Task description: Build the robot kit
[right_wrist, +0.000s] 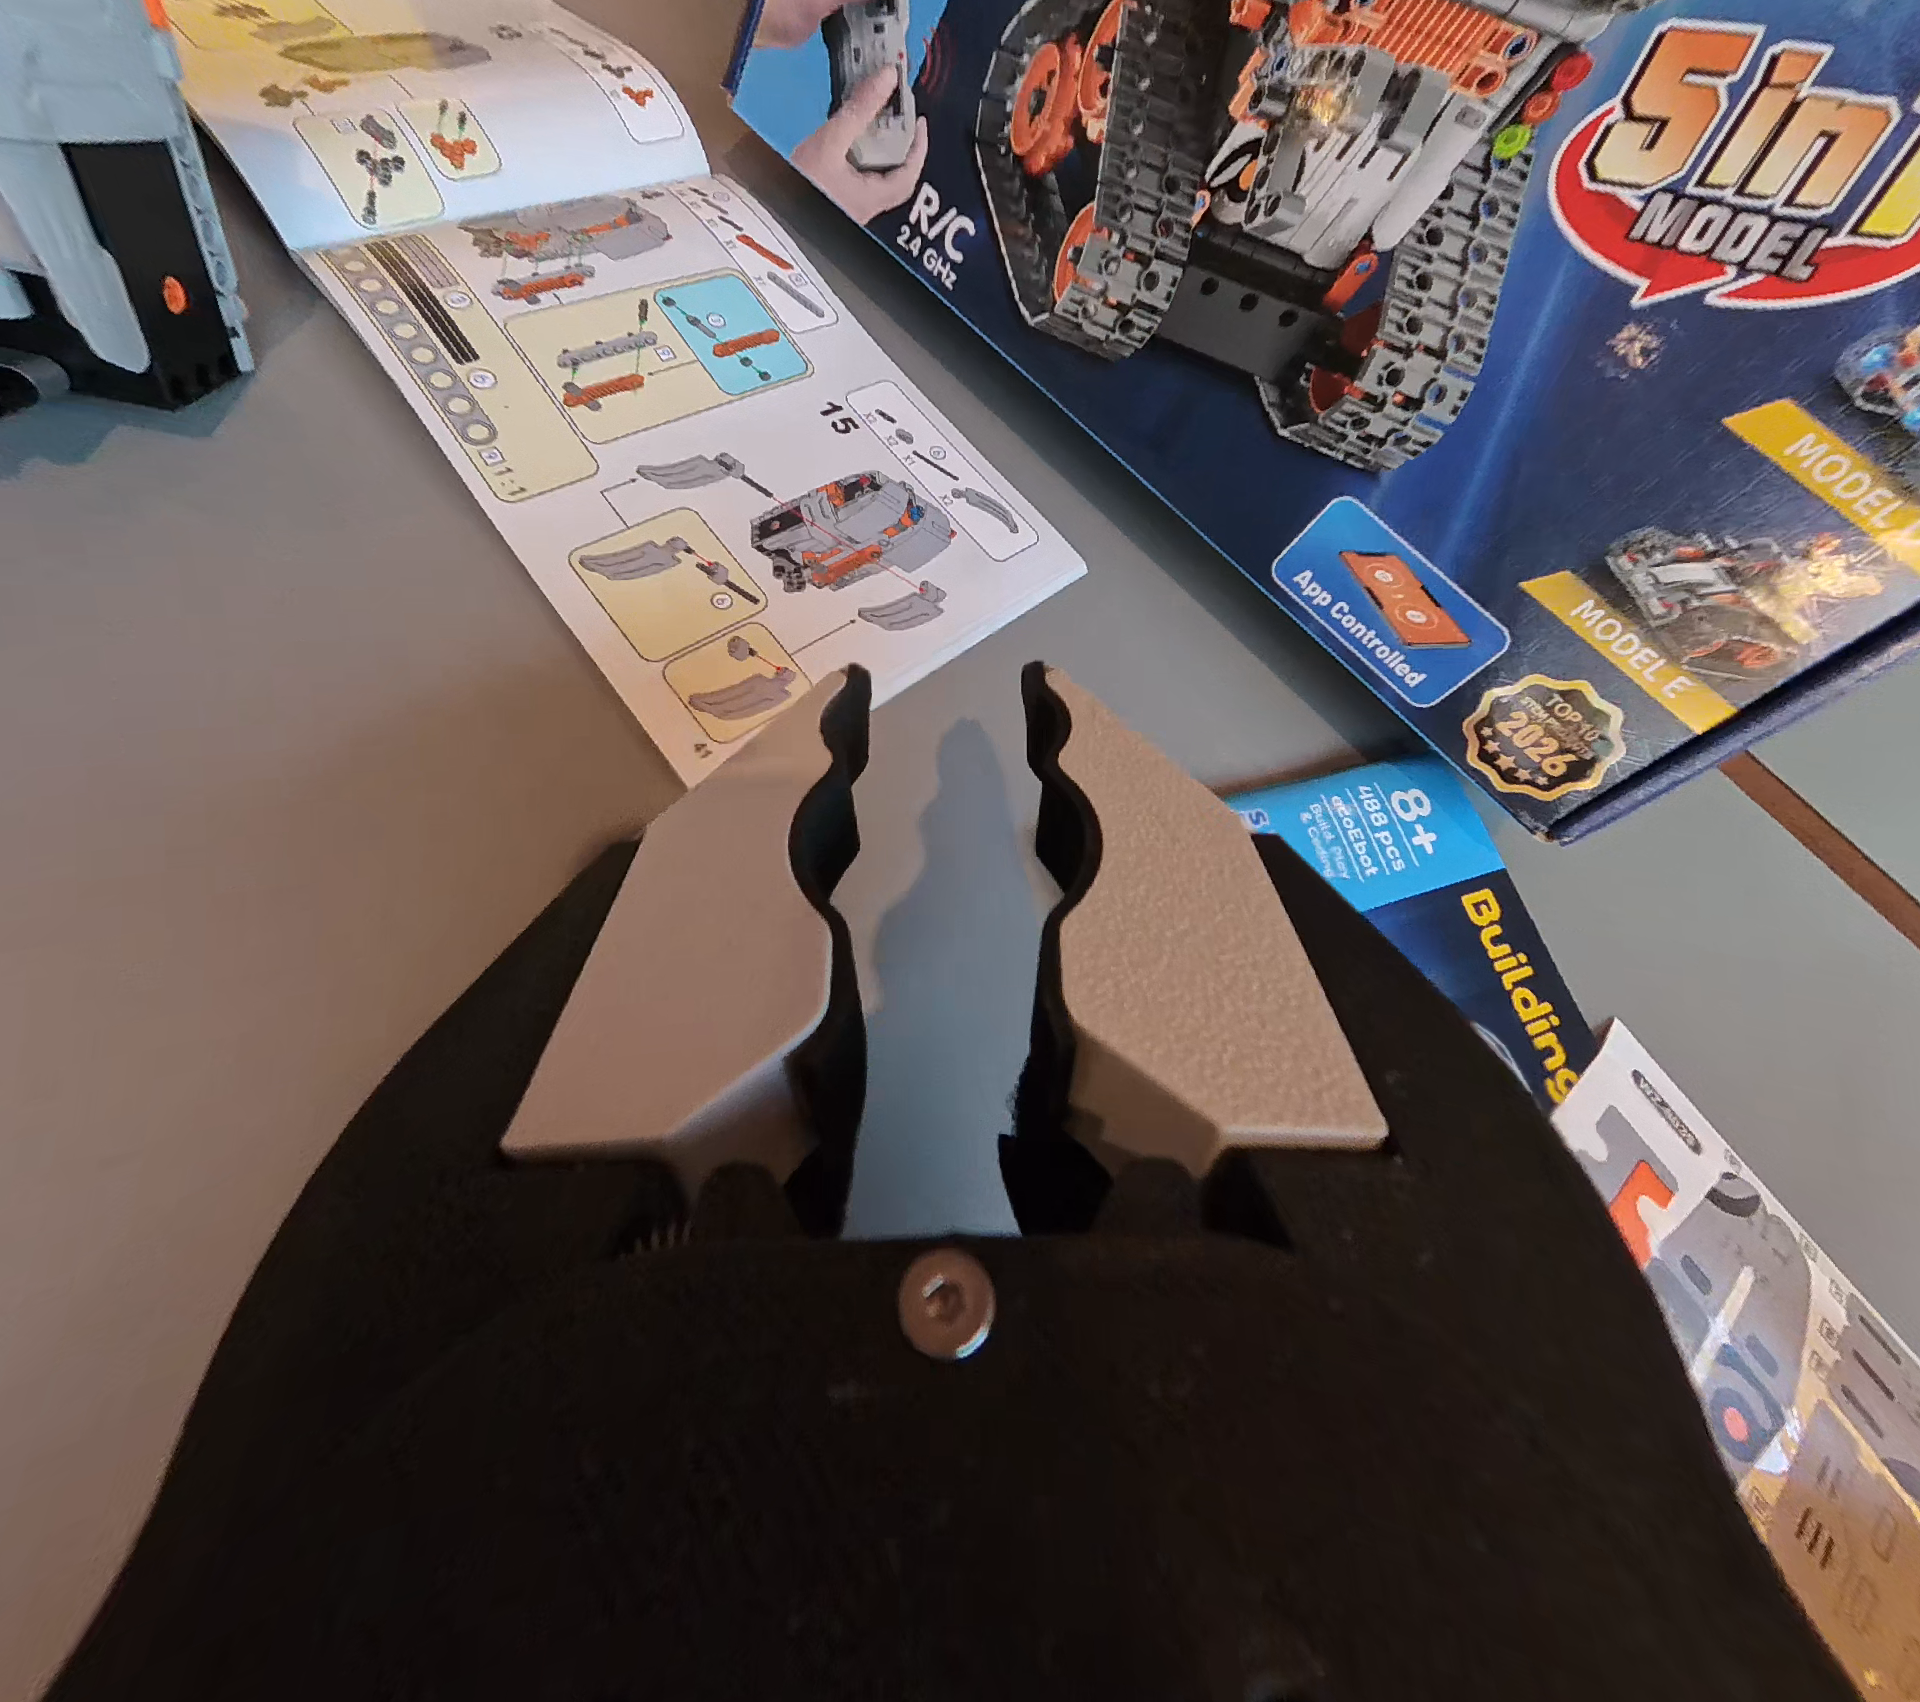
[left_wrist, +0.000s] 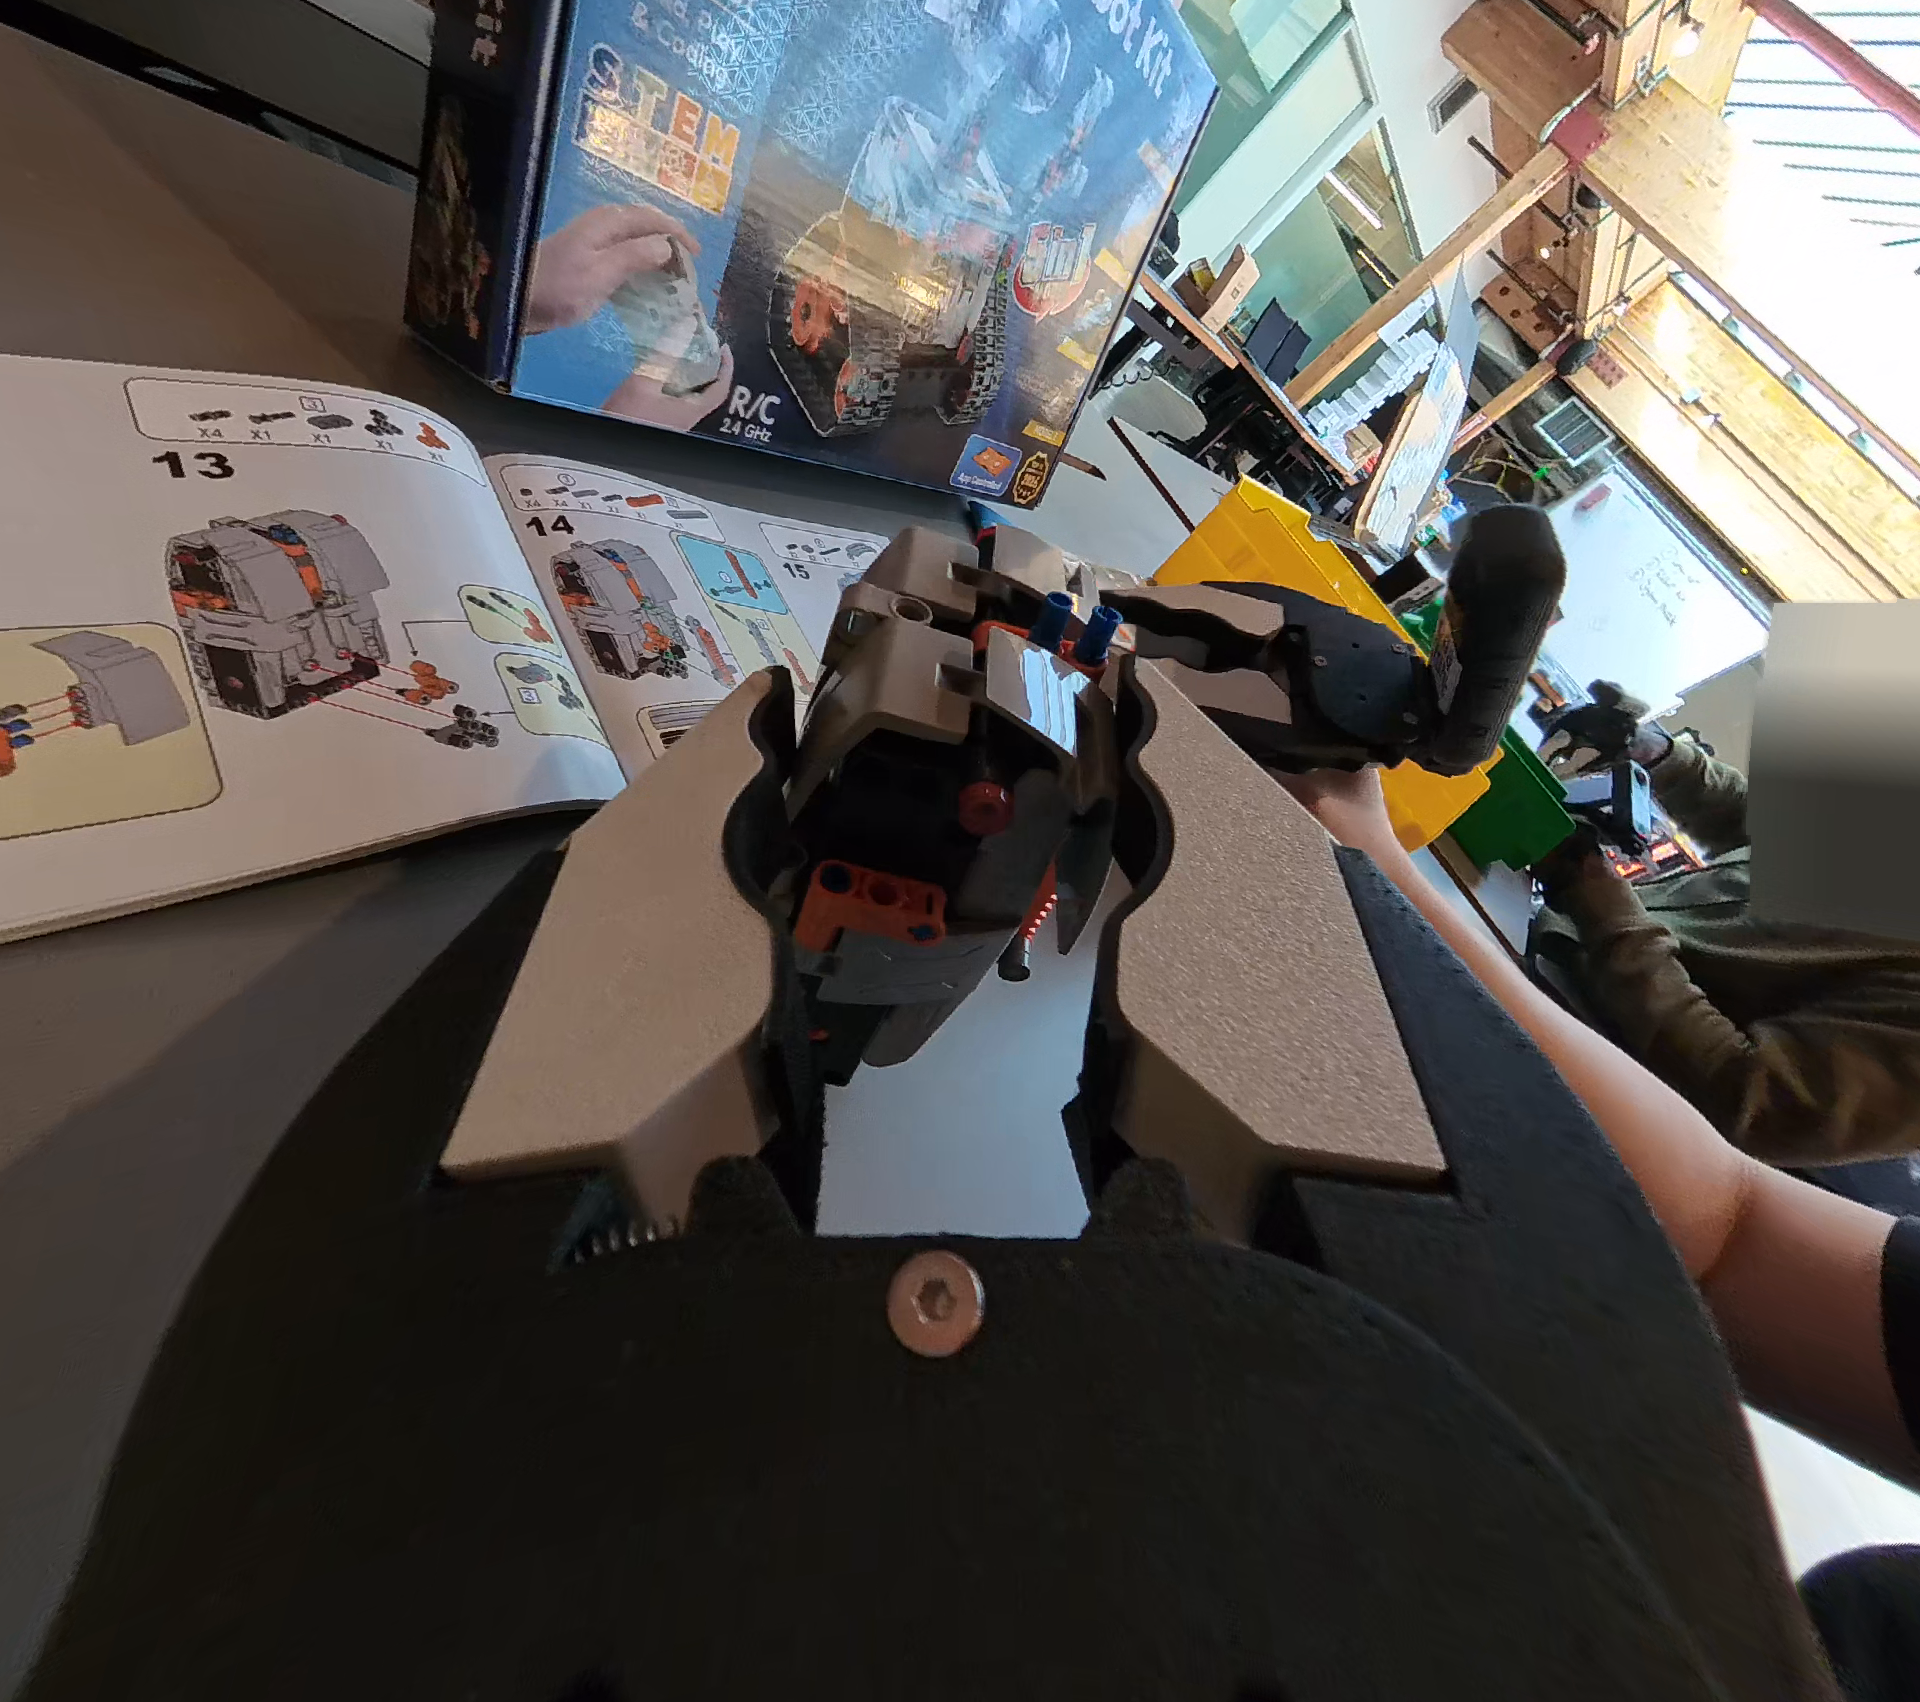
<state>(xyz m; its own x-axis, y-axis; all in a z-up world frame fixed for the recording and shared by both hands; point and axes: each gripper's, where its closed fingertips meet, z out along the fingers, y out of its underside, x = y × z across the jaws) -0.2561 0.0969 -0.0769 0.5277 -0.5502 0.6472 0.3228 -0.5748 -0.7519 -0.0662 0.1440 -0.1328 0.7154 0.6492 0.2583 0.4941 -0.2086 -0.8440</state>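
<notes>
My left gripper (left_wrist: 951,696) is shut on a part-built brick model (left_wrist: 935,717), grey and black with orange pieces and two blue pins on top, held above the grey table. The model also shows at the left edge of the right wrist view (right_wrist: 94,146). My right gripper (right_wrist: 945,686) is open and empty, its fingers a small gap apart, low over the table (right_wrist: 260,717) beside the corner of the open instruction booklet (right_wrist: 644,405). In the left wrist view the right gripper (left_wrist: 1320,665) shows just right of the model, held by a bare forearm.
The kit's blue box (left_wrist: 831,125) stands behind the booklet (left_wrist: 312,613); it fills the right wrist view's upper right (right_wrist: 1403,250). A second booklet (right_wrist: 1455,904) and a plastic bag (right_wrist: 1766,1320) lie at right. Yellow and green bins (left_wrist: 1351,634) sit beyond. A person works far right. Spacing between my two grippers at the tips: around 20 cm.
</notes>
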